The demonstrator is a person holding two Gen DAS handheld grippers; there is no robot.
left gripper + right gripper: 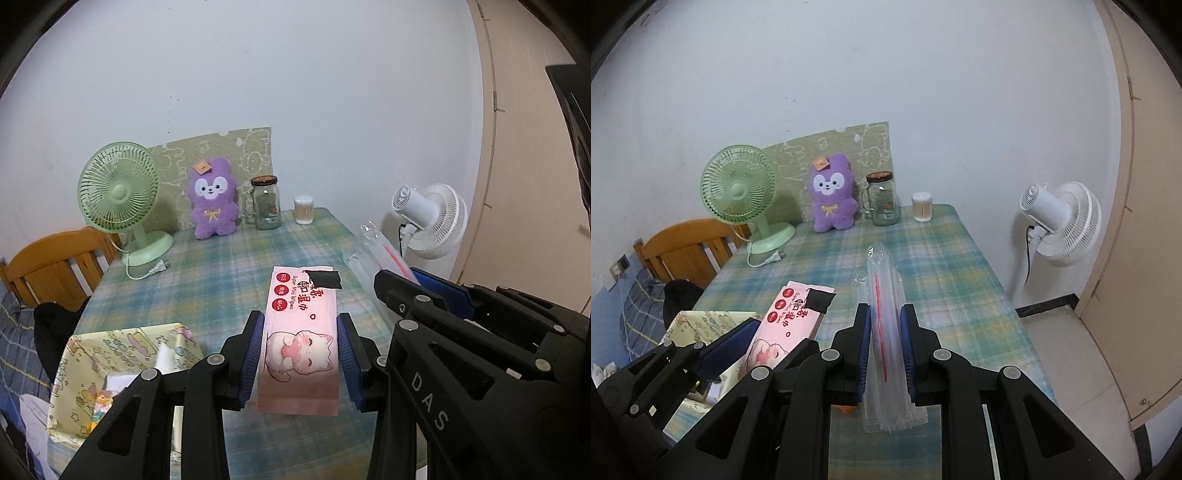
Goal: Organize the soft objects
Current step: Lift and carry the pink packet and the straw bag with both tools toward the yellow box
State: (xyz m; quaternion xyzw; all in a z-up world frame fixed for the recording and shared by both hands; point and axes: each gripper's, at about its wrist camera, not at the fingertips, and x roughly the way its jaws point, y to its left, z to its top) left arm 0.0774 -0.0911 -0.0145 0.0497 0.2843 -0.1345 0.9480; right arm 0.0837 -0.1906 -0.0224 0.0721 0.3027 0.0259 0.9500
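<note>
My left gripper point(300, 332) is shut on a pink pack of wet wipes point(301, 332) with a cat print and a black tab, held above the checked tablecloth point(221, 280). The pack also shows in the right wrist view point(790, 321). My right gripper point(885, 325) is shut on a clear inflated air-cushion bag point(884, 295) with a red line, held upright on edge. That bag shows at the right in the left wrist view point(373, 251). A yellow cartoon-print fabric box point(122, 354) sits at the table's front left, with some items inside.
At the table's back stand a green desk fan point(118, 199) with loose plug cord, a purple plush toy point(212, 199), a glass jar mug point(266, 203) and a cotton-swab tub point(304, 210). A white floor fan point(1060, 221) stands right of the table. A wooden chair point(55, 262) is at left.
</note>
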